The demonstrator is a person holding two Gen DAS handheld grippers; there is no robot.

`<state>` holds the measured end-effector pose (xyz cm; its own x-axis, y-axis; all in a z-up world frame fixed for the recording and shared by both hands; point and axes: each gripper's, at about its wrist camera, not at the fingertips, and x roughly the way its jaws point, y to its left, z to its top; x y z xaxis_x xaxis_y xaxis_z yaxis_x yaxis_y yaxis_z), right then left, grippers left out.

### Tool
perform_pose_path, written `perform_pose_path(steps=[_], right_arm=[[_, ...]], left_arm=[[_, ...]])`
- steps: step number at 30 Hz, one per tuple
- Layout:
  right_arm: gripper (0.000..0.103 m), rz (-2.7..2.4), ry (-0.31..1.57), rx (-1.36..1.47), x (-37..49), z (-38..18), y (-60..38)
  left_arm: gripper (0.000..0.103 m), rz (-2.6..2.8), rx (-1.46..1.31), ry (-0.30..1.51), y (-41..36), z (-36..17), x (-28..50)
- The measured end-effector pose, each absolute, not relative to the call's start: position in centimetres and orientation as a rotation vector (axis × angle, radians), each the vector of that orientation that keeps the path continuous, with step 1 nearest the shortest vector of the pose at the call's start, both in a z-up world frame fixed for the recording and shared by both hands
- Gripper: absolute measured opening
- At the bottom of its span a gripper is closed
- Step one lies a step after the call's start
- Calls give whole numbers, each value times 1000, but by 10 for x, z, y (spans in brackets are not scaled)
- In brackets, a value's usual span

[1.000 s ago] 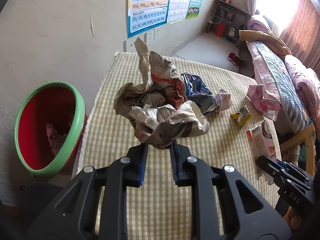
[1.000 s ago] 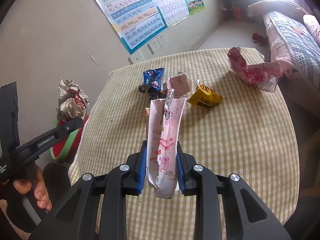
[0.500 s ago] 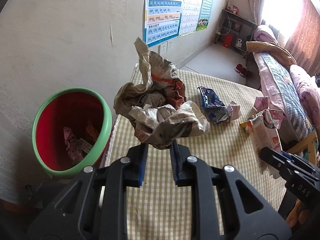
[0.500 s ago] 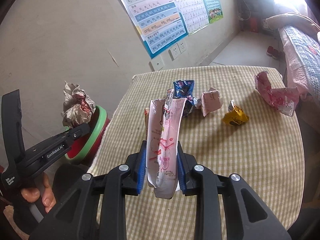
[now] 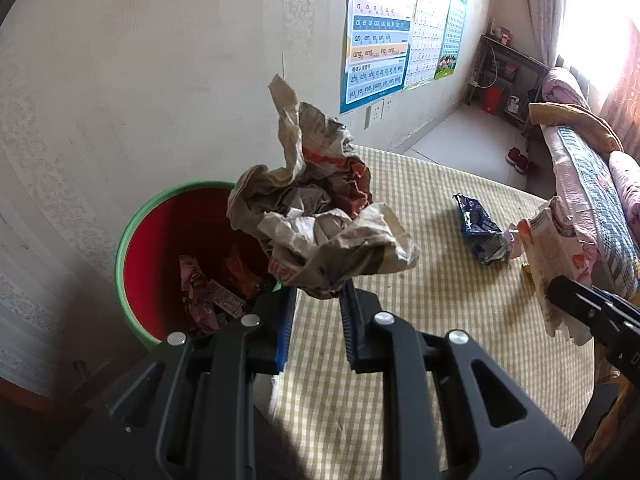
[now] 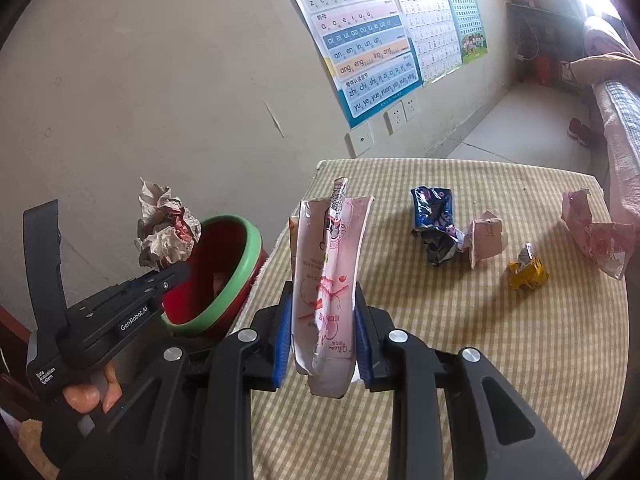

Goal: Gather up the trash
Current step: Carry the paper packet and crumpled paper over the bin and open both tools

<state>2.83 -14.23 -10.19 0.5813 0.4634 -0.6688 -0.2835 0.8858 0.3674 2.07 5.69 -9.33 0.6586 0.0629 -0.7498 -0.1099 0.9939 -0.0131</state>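
My left gripper (image 5: pixel 316 294) is shut on a crumpled brown paper bag (image 5: pixel 316 216), held over the near rim of the red bin with a green rim (image 5: pixel 132 236). The bin stands on the floor left of the table and holds several wrappers. In the right wrist view the same left gripper (image 6: pixel 176 270) carries the crumpled paper bag (image 6: pixel 166 228) beside the bin (image 6: pixel 240 268). My right gripper (image 6: pixel 322 320) is shut on a flattened pink-and-white carton (image 6: pixel 328 272), upright above the table's left edge. That carton (image 5: pixel 554 256) also shows at the right of the left wrist view.
On the checked tablecloth (image 6: pixel 460 344) lie a blue wrapper (image 6: pixel 434 224), a small pink carton (image 6: pixel 486 236), a yellow wrapper (image 6: pixel 526 272) and a pink bag (image 6: pixel 596 236). A wall with posters (image 6: pixel 368 40) stands behind, a bed (image 5: pixel 588 184) to the right.
Both grippers moved left toward the bin, carrying their loads. The bin has come closer to the centre of both views, and the left gripper's paper bag now hangs over the bin's rim.
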Motion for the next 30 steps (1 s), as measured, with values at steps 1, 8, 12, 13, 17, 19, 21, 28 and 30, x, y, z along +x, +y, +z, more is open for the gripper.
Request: perform_pose_path(steps=[1,8,12,13,17,19,21,28,30], right_arm=[[26,447,842,228,29,-101,-139],[26,476,815,217,30,-92,-124],[27,485,813,211,31,-91,-118],[27,487,816,208,31,-92,-116],[27,498,821,195,30,-92,-109],[27,503,822,188,30,-92,-106],[27,506,823,182,31,-92,-103],[27,523,828,164,33,-93,-92],[27,529,827,159,33,-93,-88]], left_arm=[[20,102,-62,844,60,-93,19],[20,130,-71,822,74,-84,10],[20,145,-79,814,82,-82,6],[20,149,-83,813,85,-81,6],[20,162,-95,809,93,-81,4],[20,165,-100,808,96,-81,3],[20,170,-106,806,100,-80,2],[21,189,-128,806,112,-81,-1],[20,196,-132,807,115,-82,-1]])
